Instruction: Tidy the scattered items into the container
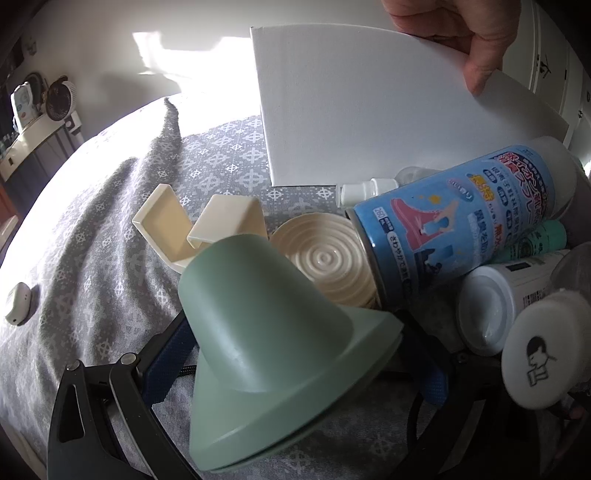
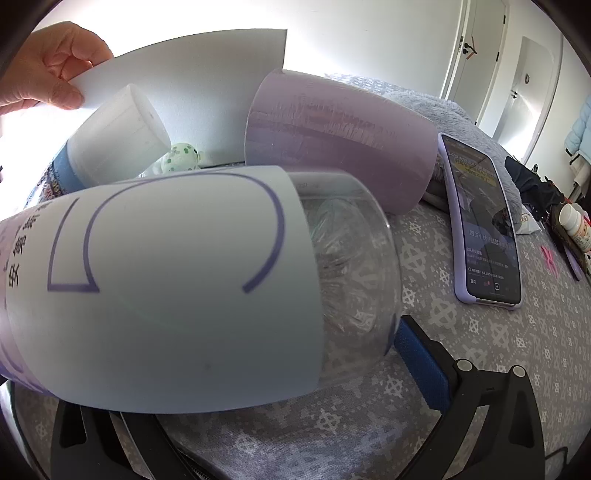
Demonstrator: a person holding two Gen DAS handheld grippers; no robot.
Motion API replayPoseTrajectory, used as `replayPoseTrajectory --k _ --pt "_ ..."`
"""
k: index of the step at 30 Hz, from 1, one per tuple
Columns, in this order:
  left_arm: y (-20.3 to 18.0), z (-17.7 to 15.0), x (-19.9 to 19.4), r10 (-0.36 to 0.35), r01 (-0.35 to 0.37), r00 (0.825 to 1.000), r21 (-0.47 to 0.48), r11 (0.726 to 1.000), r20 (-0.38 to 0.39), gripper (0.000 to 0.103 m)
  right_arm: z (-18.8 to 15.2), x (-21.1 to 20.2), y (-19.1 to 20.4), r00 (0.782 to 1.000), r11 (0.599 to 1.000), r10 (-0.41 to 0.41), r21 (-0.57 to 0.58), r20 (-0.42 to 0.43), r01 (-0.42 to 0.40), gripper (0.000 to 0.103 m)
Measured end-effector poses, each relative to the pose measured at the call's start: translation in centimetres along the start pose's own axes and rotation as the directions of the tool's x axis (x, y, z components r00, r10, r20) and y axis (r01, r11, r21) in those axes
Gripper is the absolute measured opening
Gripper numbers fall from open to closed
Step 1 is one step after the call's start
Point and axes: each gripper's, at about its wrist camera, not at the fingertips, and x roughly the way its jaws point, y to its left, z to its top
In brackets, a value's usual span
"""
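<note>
The bed (image 1: 110,229) had a grey patterned cover, and it lay open and bare beside the white card (image 1: 369,118) that a hand (image 1: 461,33) held upright. A small white gadget (image 1: 17,302) sat alone near the bed's edge. The left hand-held gripper (image 1: 295,350) was squeezing a green cone-shaped thing (image 1: 266,339), with a blue spray can (image 1: 461,221) and a cream ridged dish (image 1: 325,258) lying between it and the card. The right hand-held gripper (image 2: 236,369) had a big clear bottle (image 2: 184,280) lying between its fingers; I cannot tell if it squeezed. A phone (image 2: 480,221) lay well away from the card.
</note>
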Motion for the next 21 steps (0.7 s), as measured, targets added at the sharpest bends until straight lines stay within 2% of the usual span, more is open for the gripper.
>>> replayPoseTrajectory --k 21 --pt "-0.10 -0.04 -0.10 0.000 0.000 1.000 -0.001 1.000 0.000 0.103 0.01 -0.18 0.29 1.000 1.000 -0.003 -0.003 0.001 0.003 0.103"
